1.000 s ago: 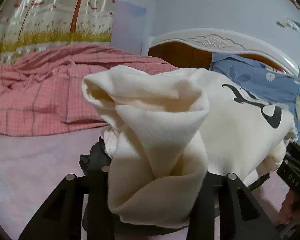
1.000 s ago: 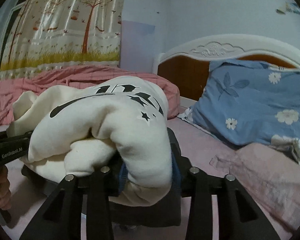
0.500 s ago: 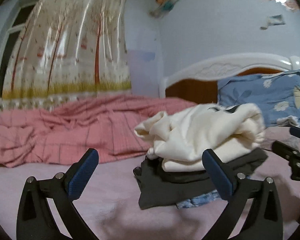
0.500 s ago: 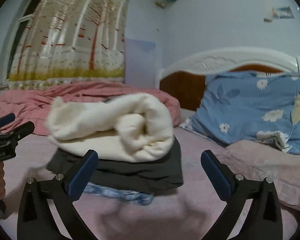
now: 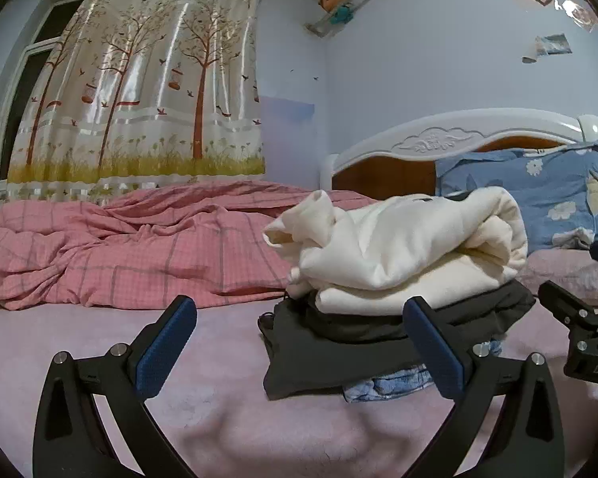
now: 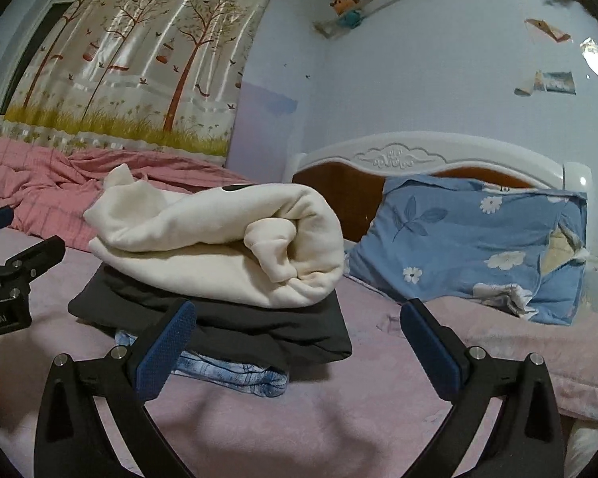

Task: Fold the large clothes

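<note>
A pink bed sheet point(image 5: 227, 394) covers the bed. Near the head end sits a stack of clothes: a cream sweatshirt point(image 5: 402, 255), loosely rolled, lies on top of a folded dark garment point(image 5: 339, 350), with a piece of blue denim point(image 6: 235, 374) at the bottom.

A rumpled pink checked blanket point(image 5: 111, 255) lies along the bed's far edge, under a curtain point(image 5: 139, 91) printed with trees. A white headboard point(image 6: 426, 155) with a brown panel stands against the pale wall, and a blue flowered pillow point(image 6: 478, 247) leans on it beside the stack.

The left gripper point(image 5: 299, 346) hangs released, jaws spread wide, holding nothing, short of the stack. The right gripper point(image 6: 295, 342) is likewise spread and empty.
</note>
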A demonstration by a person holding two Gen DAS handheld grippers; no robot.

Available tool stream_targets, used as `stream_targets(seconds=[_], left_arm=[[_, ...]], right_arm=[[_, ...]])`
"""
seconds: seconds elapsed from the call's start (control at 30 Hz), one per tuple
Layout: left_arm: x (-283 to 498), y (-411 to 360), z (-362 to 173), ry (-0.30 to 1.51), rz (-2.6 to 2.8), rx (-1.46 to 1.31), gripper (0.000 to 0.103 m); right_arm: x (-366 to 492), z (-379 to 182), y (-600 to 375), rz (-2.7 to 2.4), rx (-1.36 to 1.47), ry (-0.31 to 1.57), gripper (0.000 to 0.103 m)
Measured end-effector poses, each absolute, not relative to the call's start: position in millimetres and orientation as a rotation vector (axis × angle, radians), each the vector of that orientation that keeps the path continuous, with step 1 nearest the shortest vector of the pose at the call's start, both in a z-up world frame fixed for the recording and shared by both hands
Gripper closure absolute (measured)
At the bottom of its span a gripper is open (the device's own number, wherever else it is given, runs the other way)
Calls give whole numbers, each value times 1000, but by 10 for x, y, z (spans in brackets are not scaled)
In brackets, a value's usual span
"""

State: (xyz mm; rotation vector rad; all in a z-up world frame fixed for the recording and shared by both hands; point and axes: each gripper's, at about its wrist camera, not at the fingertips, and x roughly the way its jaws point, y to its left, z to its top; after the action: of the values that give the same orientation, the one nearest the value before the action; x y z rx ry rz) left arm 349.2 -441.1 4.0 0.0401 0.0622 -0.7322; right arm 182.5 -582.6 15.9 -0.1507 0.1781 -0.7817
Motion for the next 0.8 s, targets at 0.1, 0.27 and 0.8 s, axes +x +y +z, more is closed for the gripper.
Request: stream_targets(seconds=[0.1, 0.27, 0.8], left_arm=[[3459, -4399, 57, 47, -741, 36, 0], [3439, -4412, 58, 39, -741, 42, 0], [3409, -4500, 66, 30, -747, 56, 0]], right_arm=[[1769, 199, -5847, -776, -125, 163, 0], [1748, 238, -5773, -785, -135, 149, 0], [1722, 261, -5844, -781, -120, 143, 0]])
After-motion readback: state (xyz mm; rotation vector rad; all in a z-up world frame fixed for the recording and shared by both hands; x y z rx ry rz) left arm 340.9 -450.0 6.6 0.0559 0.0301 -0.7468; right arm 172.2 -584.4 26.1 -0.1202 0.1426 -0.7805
